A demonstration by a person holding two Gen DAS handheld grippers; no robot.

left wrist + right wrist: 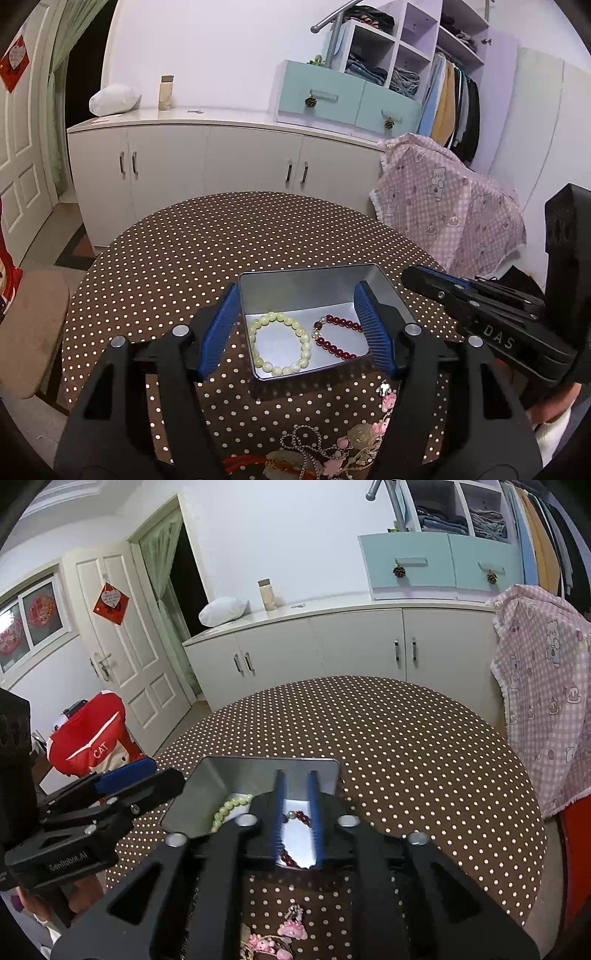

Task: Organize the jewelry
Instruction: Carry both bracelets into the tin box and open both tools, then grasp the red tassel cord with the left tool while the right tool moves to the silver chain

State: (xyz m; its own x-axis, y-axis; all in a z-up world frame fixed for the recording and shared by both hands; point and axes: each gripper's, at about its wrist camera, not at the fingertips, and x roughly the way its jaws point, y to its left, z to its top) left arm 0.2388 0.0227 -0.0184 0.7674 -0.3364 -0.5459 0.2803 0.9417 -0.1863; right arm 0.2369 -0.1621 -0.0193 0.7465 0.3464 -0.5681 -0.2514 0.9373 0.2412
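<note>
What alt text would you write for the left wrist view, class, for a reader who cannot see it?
An open left gripper hovers over a metal tin holding a pale green bead bracelet and a red bead bracelet, on a polka-dot table. More jewelry lies nearer the camera.

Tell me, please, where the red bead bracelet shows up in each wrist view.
Left wrist: red bead bracelet lies right of centre in the tin's right half, beside the pale green bracelet.
Right wrist: red bead bracelet is low centre, seen between that gripper's blue fingers.
Shared landmark: the metal tin.
</note>
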